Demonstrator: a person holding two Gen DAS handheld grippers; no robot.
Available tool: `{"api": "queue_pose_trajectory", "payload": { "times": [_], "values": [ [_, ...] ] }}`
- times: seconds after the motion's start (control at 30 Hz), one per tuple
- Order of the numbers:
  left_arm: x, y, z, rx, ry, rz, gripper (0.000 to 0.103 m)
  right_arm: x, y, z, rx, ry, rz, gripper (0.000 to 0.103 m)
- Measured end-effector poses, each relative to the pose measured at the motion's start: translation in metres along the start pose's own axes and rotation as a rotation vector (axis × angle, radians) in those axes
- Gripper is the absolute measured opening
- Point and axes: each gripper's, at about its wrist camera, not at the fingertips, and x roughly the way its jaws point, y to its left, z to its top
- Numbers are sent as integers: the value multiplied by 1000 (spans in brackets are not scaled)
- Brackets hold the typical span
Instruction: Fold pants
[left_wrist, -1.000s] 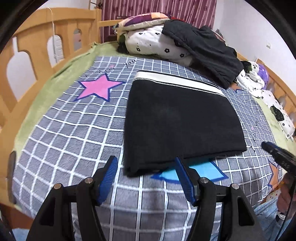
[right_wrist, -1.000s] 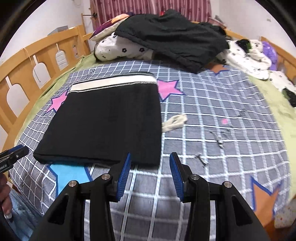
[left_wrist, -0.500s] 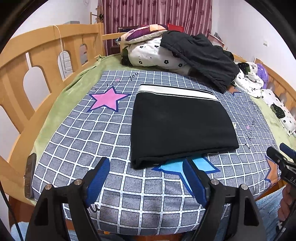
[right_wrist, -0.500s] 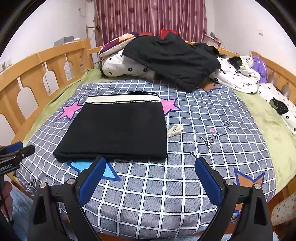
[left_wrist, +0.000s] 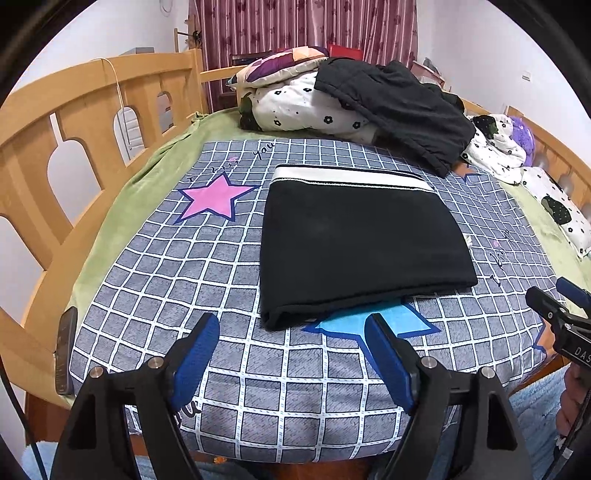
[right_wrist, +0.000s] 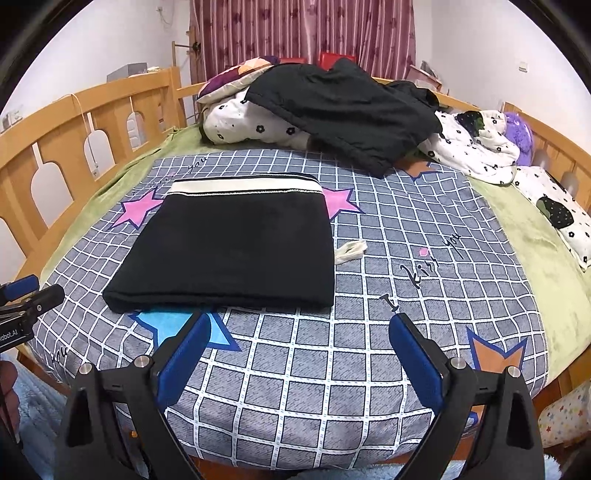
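Apparently finished, the pants (left_wrist: 362, 243) lie as a flat folded rectangle on the bed (left_wrist: 229, 373), so the left claw (left_wrist: 295, 354) and right claw (right_wrist: 299, 354), both spread and empty, should stay clear of them.

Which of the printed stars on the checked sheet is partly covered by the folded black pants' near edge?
The blue star: the folded black pants overlap its upper points. The pink star lies fully uncovered, left of the white waistband.
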Motion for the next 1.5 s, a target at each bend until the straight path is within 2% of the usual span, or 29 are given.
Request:
{"api": "queue_pose_trajectory", "payload": {
  "times": [1.5],
  "values": [
    [-1, -3, -3, 9, 2, 5, 80, 3, -5, -1, 26, 6, -5, 96]
  ]
}}
